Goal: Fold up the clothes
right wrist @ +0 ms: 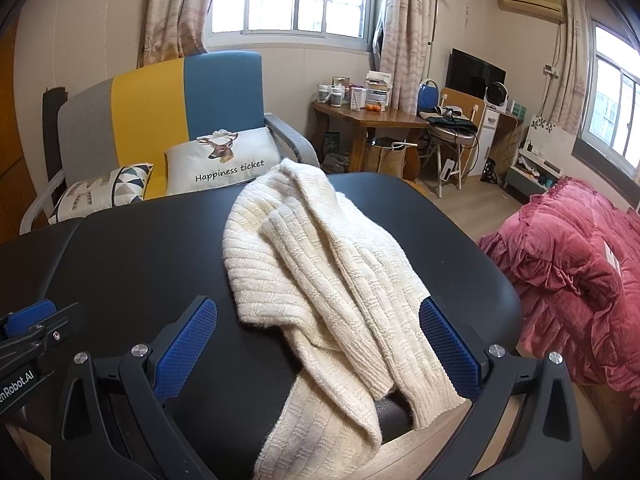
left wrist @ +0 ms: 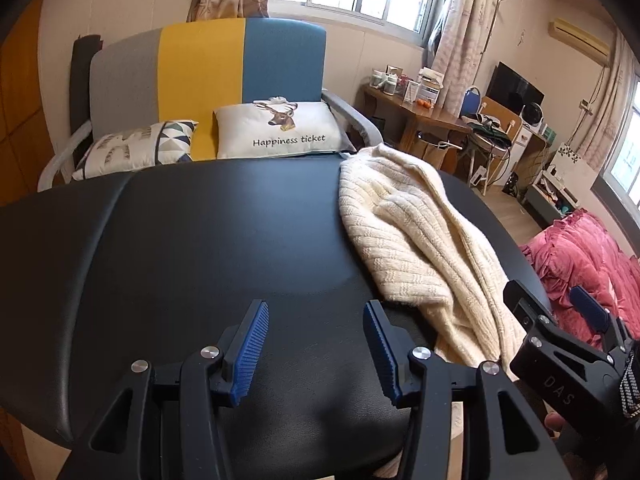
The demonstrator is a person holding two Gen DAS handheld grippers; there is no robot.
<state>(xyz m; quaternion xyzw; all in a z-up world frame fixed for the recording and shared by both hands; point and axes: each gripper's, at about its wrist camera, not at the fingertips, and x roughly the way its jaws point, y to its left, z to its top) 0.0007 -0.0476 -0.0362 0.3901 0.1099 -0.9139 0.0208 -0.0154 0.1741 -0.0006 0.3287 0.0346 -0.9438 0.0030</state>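
A cream knitted sweater [right wrist: 320, 276] lies crumpled on the right part of a black padded table [right wrist: 132, 264], with a sleeve hanging over the near edge. In the left wrist view the sweater [left wrist: 416, 236] runs along the table's right side. My left gripper [left wrist: 316, 320] is open above bare black table [left wrist: 180, 248], left of the sweater. My right gripper [right wrist: 318, 322] is open, its blue pads [right wrist: 448, 344] on either side of the sweater's near part, nothing pinched. The right gripper [left wrist: 560, 320] also shows at the right edge of the left wrist view.
Behind the table stands a grey, yellow and blue sofa [left wrist: 208, 76] with two cushions [left wrist: 276, 130]. A wooden desk [right wrist: 372, 120] with clutter and a chair are at the back right. A pink quilted bed [right wrist: 576, 272] is close on the right.
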